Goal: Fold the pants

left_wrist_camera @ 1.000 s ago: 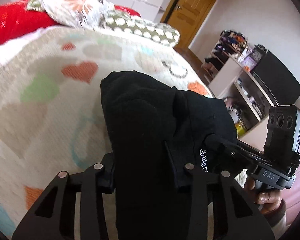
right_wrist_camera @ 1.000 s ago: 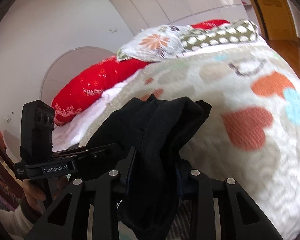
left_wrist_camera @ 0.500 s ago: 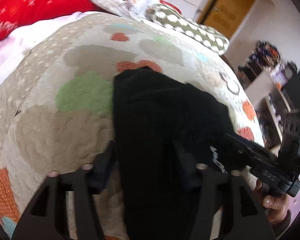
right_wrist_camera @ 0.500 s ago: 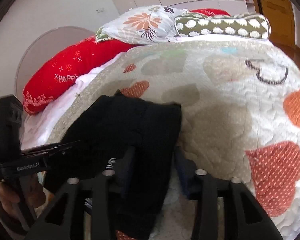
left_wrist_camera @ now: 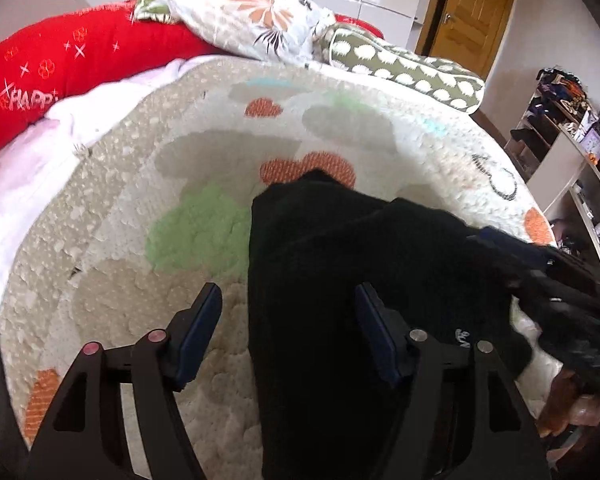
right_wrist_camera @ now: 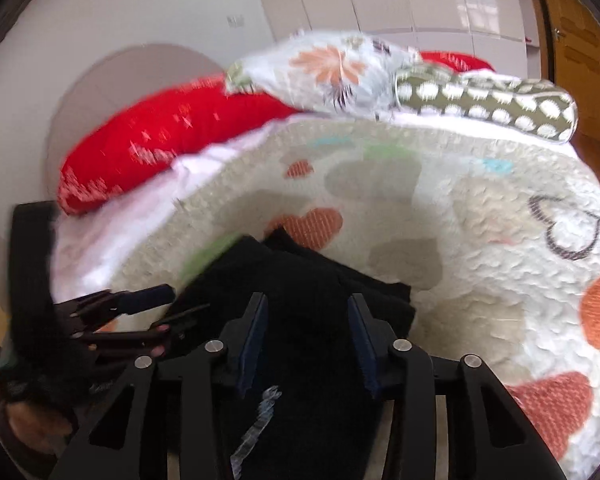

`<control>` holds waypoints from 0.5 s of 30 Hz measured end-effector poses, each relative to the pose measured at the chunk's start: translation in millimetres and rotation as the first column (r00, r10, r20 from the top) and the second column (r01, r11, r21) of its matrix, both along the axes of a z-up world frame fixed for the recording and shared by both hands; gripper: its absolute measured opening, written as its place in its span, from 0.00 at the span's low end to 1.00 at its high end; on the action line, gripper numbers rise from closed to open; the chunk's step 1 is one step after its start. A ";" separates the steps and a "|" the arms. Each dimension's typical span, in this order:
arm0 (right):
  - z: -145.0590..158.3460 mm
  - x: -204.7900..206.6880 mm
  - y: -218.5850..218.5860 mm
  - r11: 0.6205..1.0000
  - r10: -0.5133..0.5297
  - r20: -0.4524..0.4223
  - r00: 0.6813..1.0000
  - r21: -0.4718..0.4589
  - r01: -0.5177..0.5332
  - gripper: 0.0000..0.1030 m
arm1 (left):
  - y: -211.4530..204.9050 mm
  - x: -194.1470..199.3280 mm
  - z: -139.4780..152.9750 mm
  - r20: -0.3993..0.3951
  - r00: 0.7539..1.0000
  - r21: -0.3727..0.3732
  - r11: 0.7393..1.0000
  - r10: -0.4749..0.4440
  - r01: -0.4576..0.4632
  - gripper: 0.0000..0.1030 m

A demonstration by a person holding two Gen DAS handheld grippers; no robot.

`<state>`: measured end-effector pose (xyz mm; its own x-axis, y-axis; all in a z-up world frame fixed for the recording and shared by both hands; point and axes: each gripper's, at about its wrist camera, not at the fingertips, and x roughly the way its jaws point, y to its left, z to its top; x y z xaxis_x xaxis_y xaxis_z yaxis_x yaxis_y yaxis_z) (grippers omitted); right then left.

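Observation:
The black pants (left_wrist_camera: 340, 264) lie folded in a thick bundle on the heart-patterned quilt (left_wrist_camera: 204, 168). My left gripper (left_wrist_camera: 288, 300) is open above the bundle's left edge, its jaws wide apart and holding nothing. My right gripper (right_wrist_camera: 308, 312) is open over the bundle's near end (right_wrist_camera: 300, 280), its jaws standing either side of the cloth without pinching it. Each gripper shows at the side of the other's view: the right one (left_wrist_camera: 560, 280) and the left one (right_wrist_camera: 132, 312).
A red pillow (left_wrist_camera: 60, 68), a floral pillow (left_wrist_camera: 252, 16) and a green dotted bolster (left_wrist_camera: 400, 68) lie at the head of the bed. Shelves with clutter (left_wrist_camera: 560, 128) stand to the right, near a wooden door (left_wrist_camera: 472, 12).
Both grippers carried the pants down onto the quilt, then opened and let go. The bundle now rests flat on the bed.

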<state>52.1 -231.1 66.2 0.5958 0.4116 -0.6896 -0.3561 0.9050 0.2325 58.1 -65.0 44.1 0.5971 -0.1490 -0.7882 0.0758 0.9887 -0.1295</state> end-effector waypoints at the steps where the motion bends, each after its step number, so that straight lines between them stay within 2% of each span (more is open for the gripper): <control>1: -8.9 3.8 3.3 0.999 -0.008 -0.016 1.000 -0.036 0.008 0.37 | 1.1 0.8 -1.5 0.006 1.000 -0.003 1.000 0.007 -0.007 0.78; 2: -20.5 11.5 6.6 0.998 -0.017 -0.031 0.999 -0.067 0.015 0.37 | 1.6 2.1 -2.7 0.007 1.000 -0.004 1.000 0.010 -0.010 0.79; 6: -27.4 13.7 4.7 0.999 -0.024 -0.021 0.999 -0.042 0.023 0.37 | 2.1 3.9 -5.0 0.008 1.000 -0.009 1.000 0.008 -0.008 0.80; 10: -12.4 0.8 1.1 0.999 -0.016 -0.014 1.000 -0.049 0.015 0.41 | -0.1 -3.8 0.9 0.023 1.000 0.012 1.000 0.010 -0.010 0.80; 15: 10.5 -35.5 3.0 0.996 0.021 0.029 0.999 -0.086 -0.018 0.41 | 0.4 -22.5 13.1 0.052 0.999 0.019 1.000 0.008 -0.009 0.79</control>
<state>16.6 -228.1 76.7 0.6092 0.3633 -0.7049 -0.3798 0.9140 0.1429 35.6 -64.6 57.2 0.6383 -0.1286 -0.7589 0.0734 0.9916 -0.1063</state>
